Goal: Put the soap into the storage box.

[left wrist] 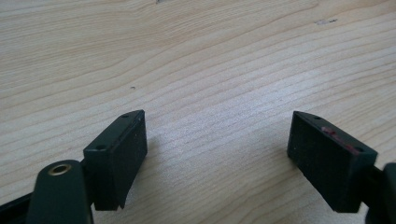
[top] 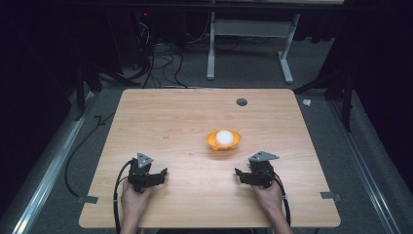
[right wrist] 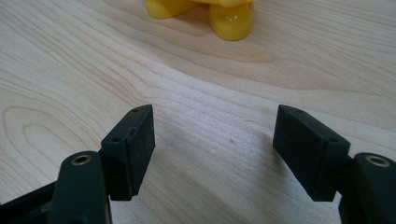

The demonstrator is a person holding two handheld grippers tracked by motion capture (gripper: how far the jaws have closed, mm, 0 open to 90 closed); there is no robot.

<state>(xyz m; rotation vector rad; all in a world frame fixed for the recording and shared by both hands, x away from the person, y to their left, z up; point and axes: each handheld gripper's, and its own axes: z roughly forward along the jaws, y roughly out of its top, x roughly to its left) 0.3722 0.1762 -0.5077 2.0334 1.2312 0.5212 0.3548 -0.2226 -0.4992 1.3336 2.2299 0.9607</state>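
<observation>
Table edges: the wooden table [top: 160, 117] is seen whole in the high view; its near edge runs just behind both hands, its side edges lie well outward of each pair of tongs.
Open room: bare wood is spread between the two tongs and ahead of them; nothing is seen in front of the left gripper [top: 163, 171] up to the far edge.
Left gripper: jaws are seen spread in the left gripper view [left wrist: 217, 140], with bare tabletop between them and nothing pinched.
Right gripper: jaws are seen standing apart in the right gripper view [right wrist: 214, 137], with bare wood in the gap and nothing pinched; in the high view the right gripper [top: 238, 173] is pointed inward, toward the left one.
Bowl: an orange-yellow bowl [top: 224, 141] is set ahead of the right gripper and slightly to its inner side, near but apart from it; it lies well apart from the left gripper, ahead and toward the right one.
Ball: a white ball [top: 224, 137] is carried inside the bowl.
Cut off: in the right gripper view the bowl [right wrist: 231, 21] is clipped by the top edge, so that rounded yellow feet alone are shown.
Hard to make out: the surroundings of the table are dark; a small round grey grommet [top: 241, 102] is made out near the far edge.
</observation>
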